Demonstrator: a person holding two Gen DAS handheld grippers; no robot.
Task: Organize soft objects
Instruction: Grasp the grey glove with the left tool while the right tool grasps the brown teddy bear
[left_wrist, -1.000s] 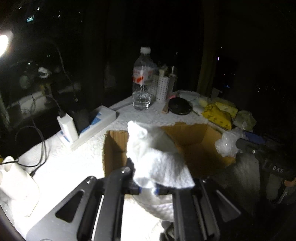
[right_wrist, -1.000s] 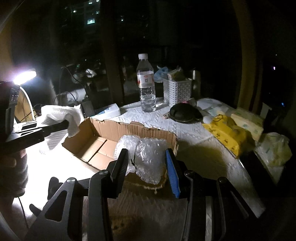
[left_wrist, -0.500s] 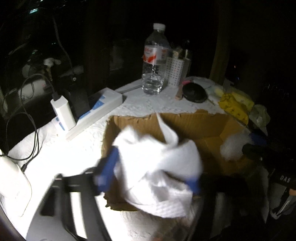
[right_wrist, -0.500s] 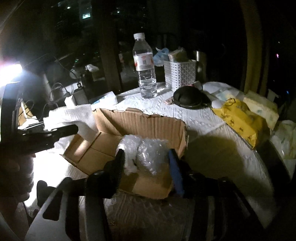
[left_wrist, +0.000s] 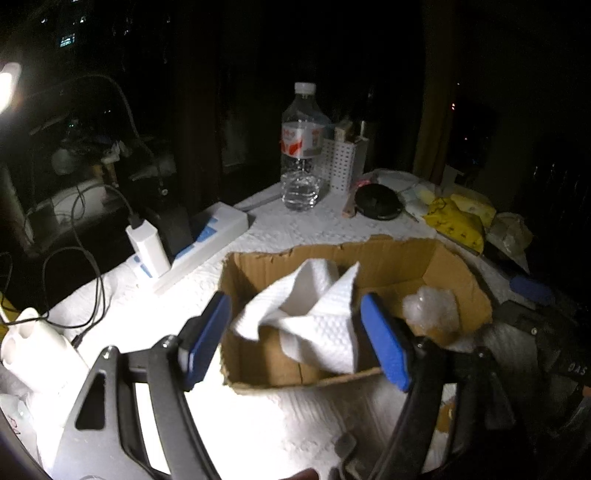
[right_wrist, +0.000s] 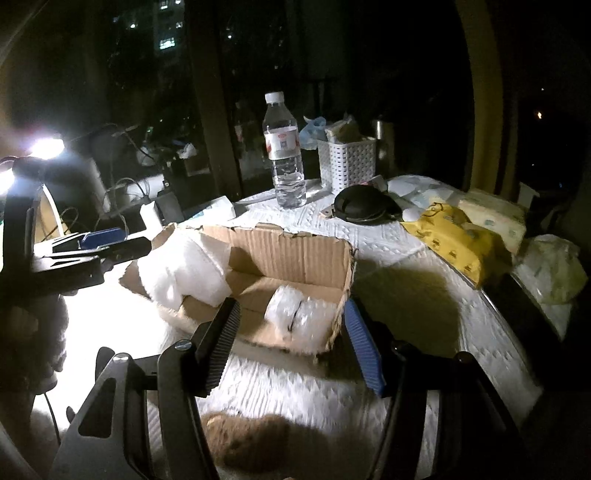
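An open cardboard box sits on the white-clothed table. A white paper towel lies loose in the box's left part. A wad of clear bubble wrap lies in its right part. My left gripper is open just in front of the box, its blue pads either side of the towel and not touching it. My right gripper is open in front of the bubble wrap, holding nothing. The left gripper also shows at the left of the right wrist view.
A water bottle, a white basket, a black round case and yellow tissue packs stand behind the box. A power strip with a charger and cables lie at left. A lamp glares at far left.
Both grippers opened over the box. The paper towel dropped from the left one and the bubble wrap from the right one into the box. Both grippers drew back slightly.
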